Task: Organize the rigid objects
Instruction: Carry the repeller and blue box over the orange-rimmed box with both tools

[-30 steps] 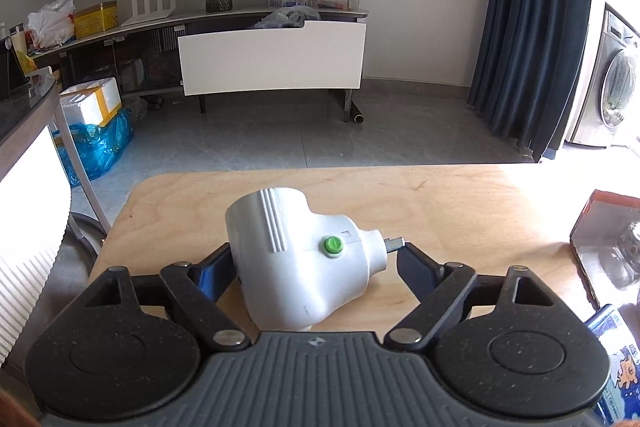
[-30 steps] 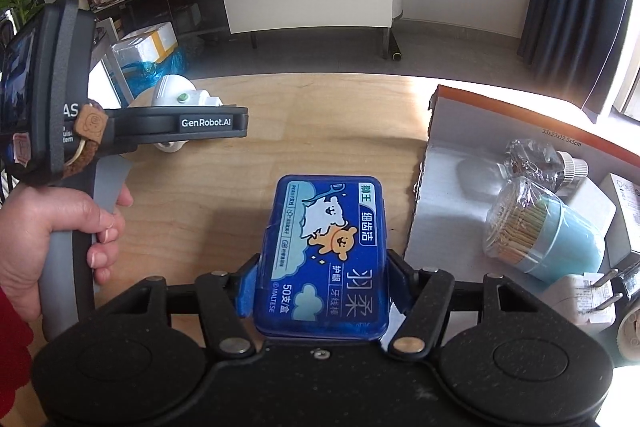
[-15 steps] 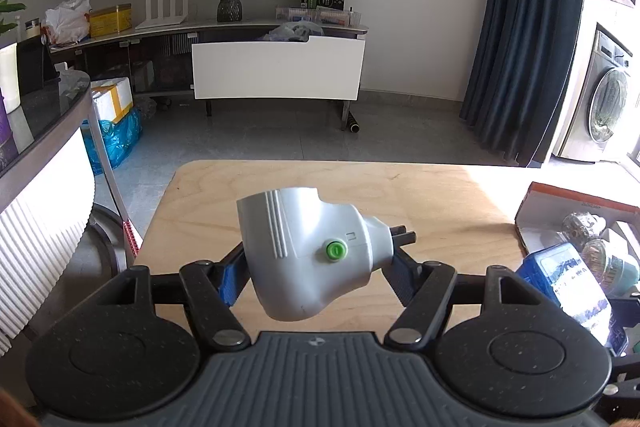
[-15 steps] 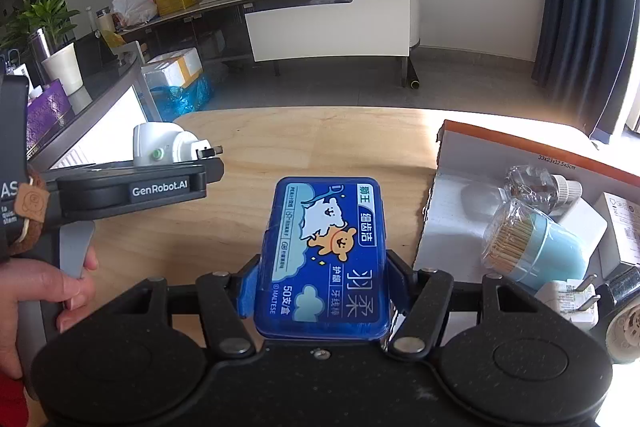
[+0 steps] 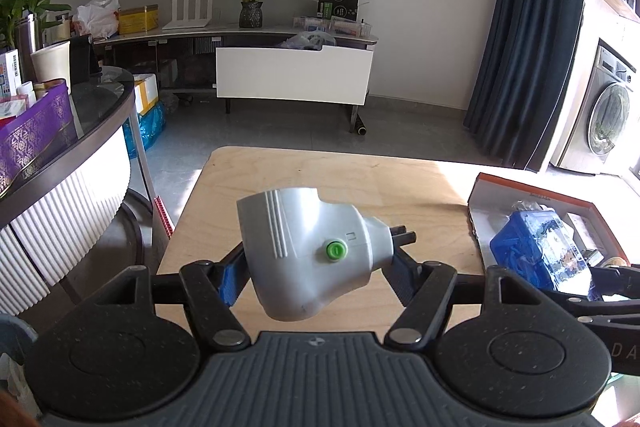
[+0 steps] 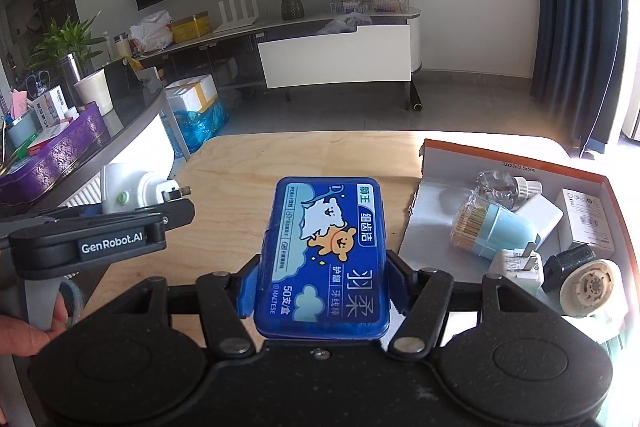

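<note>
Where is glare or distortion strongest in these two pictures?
Left wrist view: sunlight washes out the table at its right far edge; fisheye bends the curtain. Right wrist view: glare bleaches the box at its far right corner.

The left claw (image 5: pixel 316 273) is clamped on a grey plug adapter (image 5: pixel 308 247). The right claw (image 6: pixel 322 279) grips a blue box (image 6: pixel 326 255), pointing forward and down. A hand (image 6: pixel 24 327) holds the left claw's handle.
</note>
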### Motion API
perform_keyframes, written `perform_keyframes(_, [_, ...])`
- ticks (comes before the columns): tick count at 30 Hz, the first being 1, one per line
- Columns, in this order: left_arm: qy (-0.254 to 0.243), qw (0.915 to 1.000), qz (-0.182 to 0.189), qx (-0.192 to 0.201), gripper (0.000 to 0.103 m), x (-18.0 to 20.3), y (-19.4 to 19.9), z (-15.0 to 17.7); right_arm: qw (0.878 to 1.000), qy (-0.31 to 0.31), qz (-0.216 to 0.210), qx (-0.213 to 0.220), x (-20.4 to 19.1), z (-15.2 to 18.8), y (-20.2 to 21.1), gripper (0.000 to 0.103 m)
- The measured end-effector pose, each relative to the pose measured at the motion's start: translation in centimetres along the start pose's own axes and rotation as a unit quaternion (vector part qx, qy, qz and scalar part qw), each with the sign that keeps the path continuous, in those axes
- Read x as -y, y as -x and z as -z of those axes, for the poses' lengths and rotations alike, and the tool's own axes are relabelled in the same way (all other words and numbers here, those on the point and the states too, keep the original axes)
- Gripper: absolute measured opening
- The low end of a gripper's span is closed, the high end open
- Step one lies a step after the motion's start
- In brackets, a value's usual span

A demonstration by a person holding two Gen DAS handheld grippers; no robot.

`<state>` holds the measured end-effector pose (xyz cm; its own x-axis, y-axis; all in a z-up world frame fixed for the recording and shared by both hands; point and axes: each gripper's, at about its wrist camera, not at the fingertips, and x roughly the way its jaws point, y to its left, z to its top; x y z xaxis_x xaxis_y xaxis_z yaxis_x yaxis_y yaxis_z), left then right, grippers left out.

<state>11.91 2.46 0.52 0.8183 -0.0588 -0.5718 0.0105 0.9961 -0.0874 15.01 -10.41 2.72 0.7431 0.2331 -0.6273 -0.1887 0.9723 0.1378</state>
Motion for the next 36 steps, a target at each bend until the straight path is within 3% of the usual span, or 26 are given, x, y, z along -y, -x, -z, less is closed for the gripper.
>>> perform_keyframes(17, [0.0,1.0,0.002,0.005,0.071,1.8,4.7,2.6,1.0,-0.003,-0.006,0.02,0.2,3.1,5.8,0.075])
perform_keyframes(36, [-0.019,0.999,0.035,0.02,0.071,4.9,7.5,4.4,0.998,-0.024,0.016,0.055,2.6,5.1,10.8,0.075])
